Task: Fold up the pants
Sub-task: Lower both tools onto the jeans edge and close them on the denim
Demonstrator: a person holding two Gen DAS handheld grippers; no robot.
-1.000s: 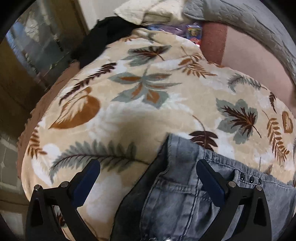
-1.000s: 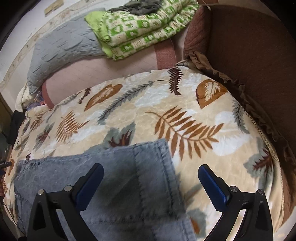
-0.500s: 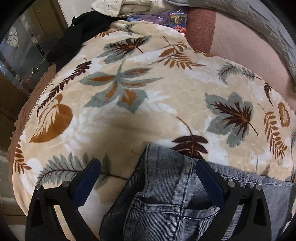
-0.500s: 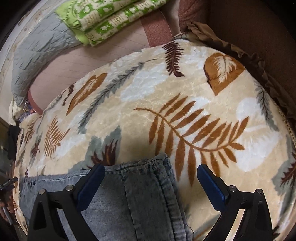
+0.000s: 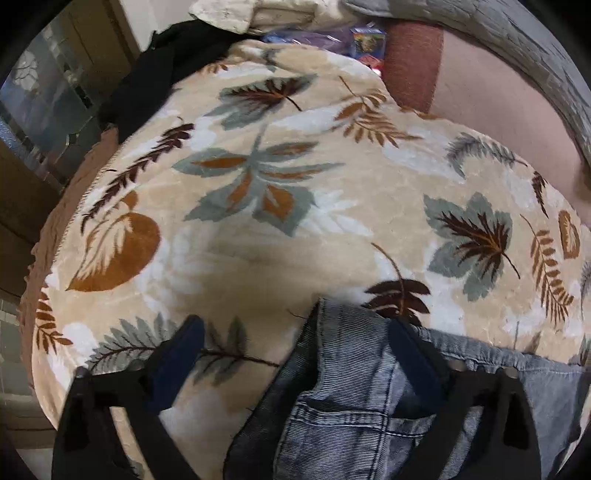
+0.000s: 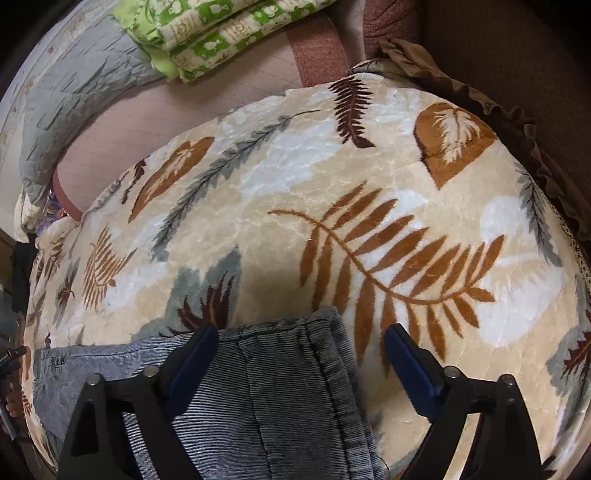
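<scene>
The left tool (image 5: 295,345) stands wide open, its blue-padded fingers (image 5: 184,343) spread and closed on nothing. The gray denim pants (image 5: 354,398) lie under it at the near edge of the view: a corner with a stitched pocket sits between the fingers, the right finger over the denim, the left one over bare blanket. Whether either finger touches the cloth cannot be told.

The right tool (image 6: 297,345) is equally wide open and holds nothing — the hemmed end of the pants (image 6: 266,384) lies between and below its fingers, the left finger over the denim, the right one over the blanket.

The pants rest flat on a cream leaf-print blanket (image 5: 258,206) spread over a bed. No writing can be read; a small colourful packet (image 5: 367,40) at the far end is too blurred to make out.

Around the blanket: a black garment (image 5: 162,74) far left, a gray quilted cover (image 6: 74,92) along the far side, a folded green-and-white quilt (image 6: 221,29) beyond it, and a brown ruffled cover (image 6: 517,110) to the right.
</scene>
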